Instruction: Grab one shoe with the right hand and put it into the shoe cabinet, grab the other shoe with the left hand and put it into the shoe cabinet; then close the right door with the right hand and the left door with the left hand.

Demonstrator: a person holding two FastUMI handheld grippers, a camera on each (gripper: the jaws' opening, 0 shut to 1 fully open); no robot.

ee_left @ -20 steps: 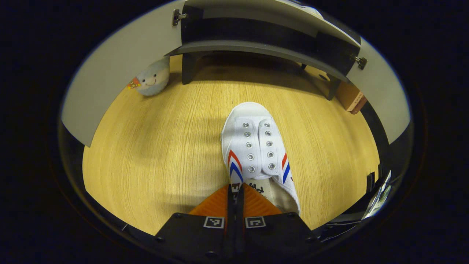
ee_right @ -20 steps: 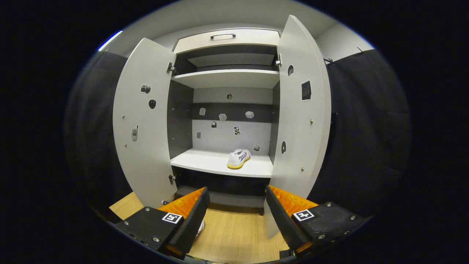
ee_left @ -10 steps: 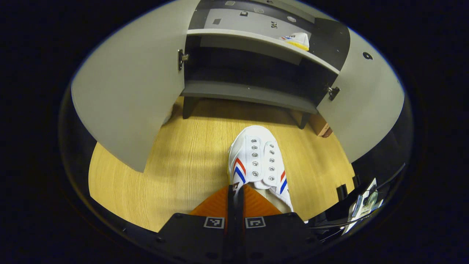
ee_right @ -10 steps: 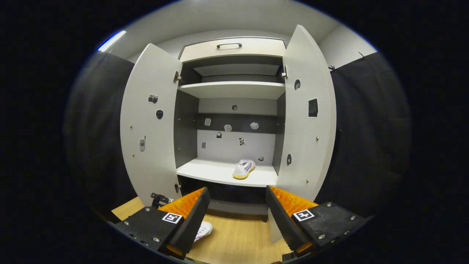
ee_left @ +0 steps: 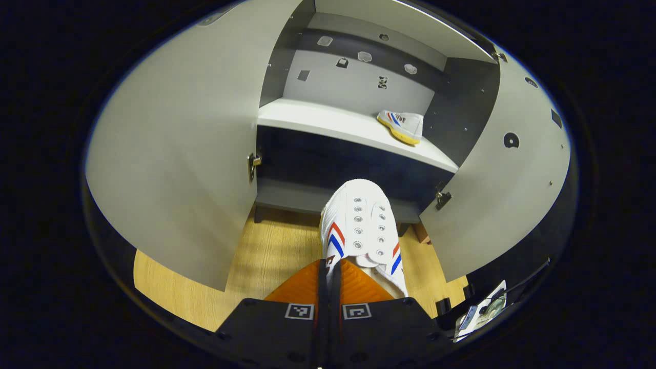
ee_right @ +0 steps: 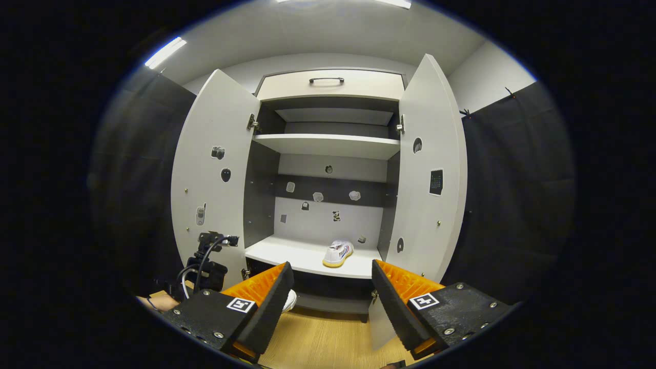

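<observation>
My left gripper (ee_left: 329, 264) is shut on the heel edge of a white shoe (ee_left: 361, 225) with red and blue stripes, held in the air with its toe toward the open cabinet. A second white shoe (ee_left: 401, 124) with a yellow sole lies on the right part of the cabinet's white shelf (ee_left: 318, 119); in the right gripper view that shoe (ee_right: 337, 253) rests on the same shelf (ee_right: 287, 253). My right gripper (ee_right: 332, 279) hangs open and holds nothing, some way in front of the cabinet. The left gripper's body (ee_right: 205, 266) shows at lower left there.
Both cabinet doors stand wide open: the left door (ee_right: 212, 174) and the right door (ee_right: 430, 169). A higher shelf (ee_right: 328, 144) and a drawer with a handle (ee_right: 326, 80) sit above. Wooden floor (ee_left: 266, 256) lies below. Black cloth walls flank the cabinet.
My left gripper has lifted the striped shoe off the floor and tilted up toward the shelf. My right gripper has drawn back and tilted up slightly, staying open.
</observation>
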